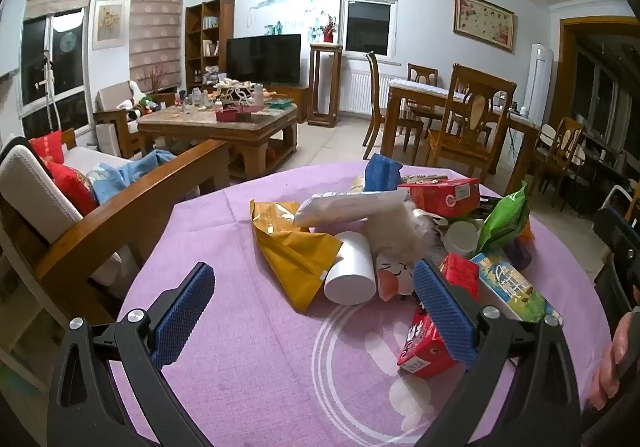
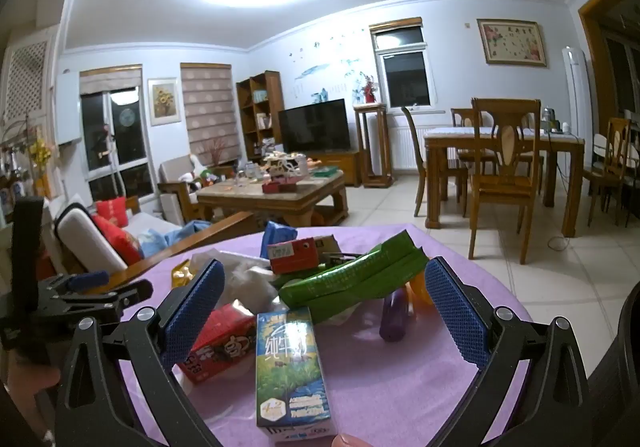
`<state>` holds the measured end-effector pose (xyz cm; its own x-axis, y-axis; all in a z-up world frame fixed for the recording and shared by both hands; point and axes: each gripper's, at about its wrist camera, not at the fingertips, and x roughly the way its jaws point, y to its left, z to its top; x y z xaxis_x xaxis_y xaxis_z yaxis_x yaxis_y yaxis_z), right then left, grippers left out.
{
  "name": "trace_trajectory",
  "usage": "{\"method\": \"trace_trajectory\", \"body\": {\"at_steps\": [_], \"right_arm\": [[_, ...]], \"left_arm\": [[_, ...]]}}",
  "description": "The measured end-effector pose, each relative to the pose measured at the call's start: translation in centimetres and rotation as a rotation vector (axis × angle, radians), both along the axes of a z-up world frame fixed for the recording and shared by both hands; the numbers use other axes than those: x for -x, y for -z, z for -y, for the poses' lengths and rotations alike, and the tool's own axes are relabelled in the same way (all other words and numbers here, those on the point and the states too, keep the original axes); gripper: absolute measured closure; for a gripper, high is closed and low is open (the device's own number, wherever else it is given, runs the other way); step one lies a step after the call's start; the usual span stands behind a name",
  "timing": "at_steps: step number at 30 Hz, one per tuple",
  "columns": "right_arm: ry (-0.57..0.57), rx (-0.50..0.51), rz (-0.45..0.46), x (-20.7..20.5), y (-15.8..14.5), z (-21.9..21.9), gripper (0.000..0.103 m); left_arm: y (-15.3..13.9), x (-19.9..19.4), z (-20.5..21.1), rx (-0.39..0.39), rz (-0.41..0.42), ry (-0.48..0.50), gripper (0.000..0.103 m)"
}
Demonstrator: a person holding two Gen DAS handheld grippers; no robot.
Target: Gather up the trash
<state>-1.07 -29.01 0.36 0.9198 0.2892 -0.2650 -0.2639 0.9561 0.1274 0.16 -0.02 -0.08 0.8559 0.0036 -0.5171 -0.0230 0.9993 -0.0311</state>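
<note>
gaping wide, left hand-held gripper (image 1: 314, 313) empty, right hand-held gripper (image 2: 326, 307) empty over trash pile (image 1: 400, 231)

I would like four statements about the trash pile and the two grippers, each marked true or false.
1. Both grippers hold nothing. True: the left gripper and the right gripper stand open.
2. The tablecloth is green. False: it is purple.
3. A white paper cup lies on its side. True.
4. The green bag lies on the floor. False: it rests on the pile on the table.
</note>
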Motion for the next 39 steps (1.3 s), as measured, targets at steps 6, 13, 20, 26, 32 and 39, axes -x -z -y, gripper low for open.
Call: {"method": "trace_trajectory", "body": {"at_steps": [6, 13, 20, 26, 32, 39], "right_arm": [[0.0, -0.001, 0.0, 0.0, 0.0, 0.0, 0.004], [0.0, -0.002, 0.0, 0.0, 0.0, 0.0, 0.004], [0.0, -0.005, -0.002, 0.0, 0.0, 0.0, 0.004], [0.0, -0.006, -0.003, 0.0, 0.0, 0.1, 0.004], [0.001, -0.007, -0.003, 0.0, 0.0, 0.1, 0.004], [0.0, -0.007, -0.003, 0.0, 0.0, 0.1, 0.004]], "left_arm": [[0.1, -0.3, -1.3, 0.064, -0.028, -0.006, 0.005], [0.2, -0.1, -1.5, 0.082, -0.02, -0.012, 0.005], [0.0, 0.0, -1.6, 0.078, -0.013, -0.015, 0.005], [0.0, 0.2, -1.6, 0.078, -0.012, -0.016, 0.005], [0.0, 0.2, -1.7, 0.077, -0.012, -0.014, 0.005], [-0.1, 0.2, -1.7, 0.076, -0.012, -0.013, 0.005]]}}
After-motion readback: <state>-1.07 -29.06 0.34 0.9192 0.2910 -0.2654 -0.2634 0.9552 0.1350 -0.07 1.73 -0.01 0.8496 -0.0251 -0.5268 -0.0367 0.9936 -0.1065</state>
